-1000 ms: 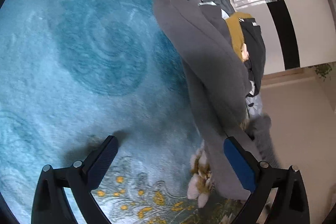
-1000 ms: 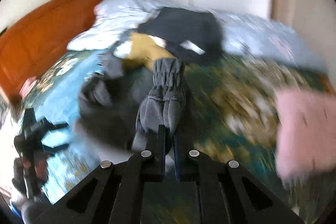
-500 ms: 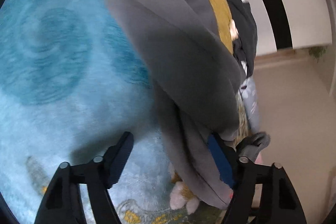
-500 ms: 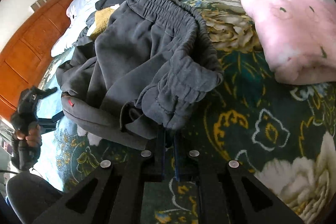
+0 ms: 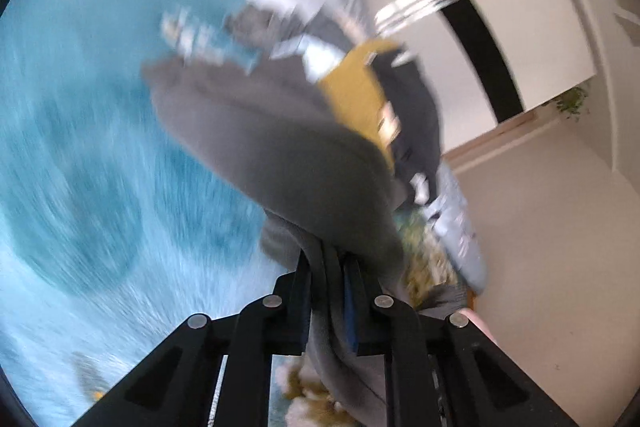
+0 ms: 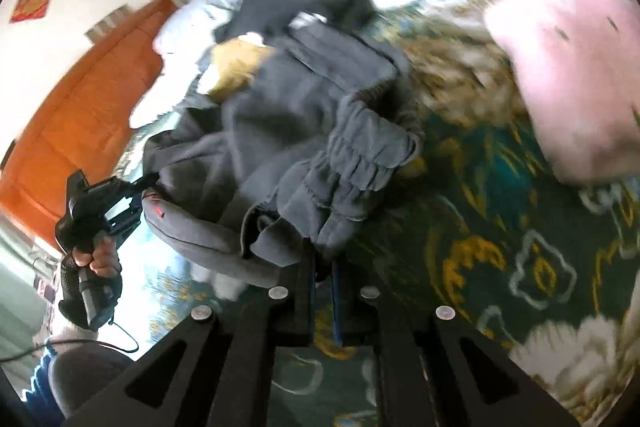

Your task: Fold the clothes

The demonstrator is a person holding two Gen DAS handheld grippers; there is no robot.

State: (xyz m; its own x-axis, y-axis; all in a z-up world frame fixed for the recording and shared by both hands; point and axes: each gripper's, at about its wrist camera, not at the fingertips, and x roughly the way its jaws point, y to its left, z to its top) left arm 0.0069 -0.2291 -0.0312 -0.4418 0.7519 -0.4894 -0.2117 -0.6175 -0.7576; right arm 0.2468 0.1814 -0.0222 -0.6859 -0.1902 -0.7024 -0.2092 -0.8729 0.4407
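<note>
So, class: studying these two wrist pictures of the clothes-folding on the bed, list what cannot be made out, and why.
- Left wrist view: motion blur smears the teal bedspread.
- Left wrist view: the grey fleece trousers cover the left gripper tips.
- Right wrist view: the elastic waistband hides the right gripper tips.
- Right wrist view: the pink cushion is blurred and edge-cropped.

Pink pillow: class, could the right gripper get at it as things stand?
Probably not yet. The right gripper is shut on the grey trousers; the pink pillow lies uncovered beyond, so it must let go first.
</note>
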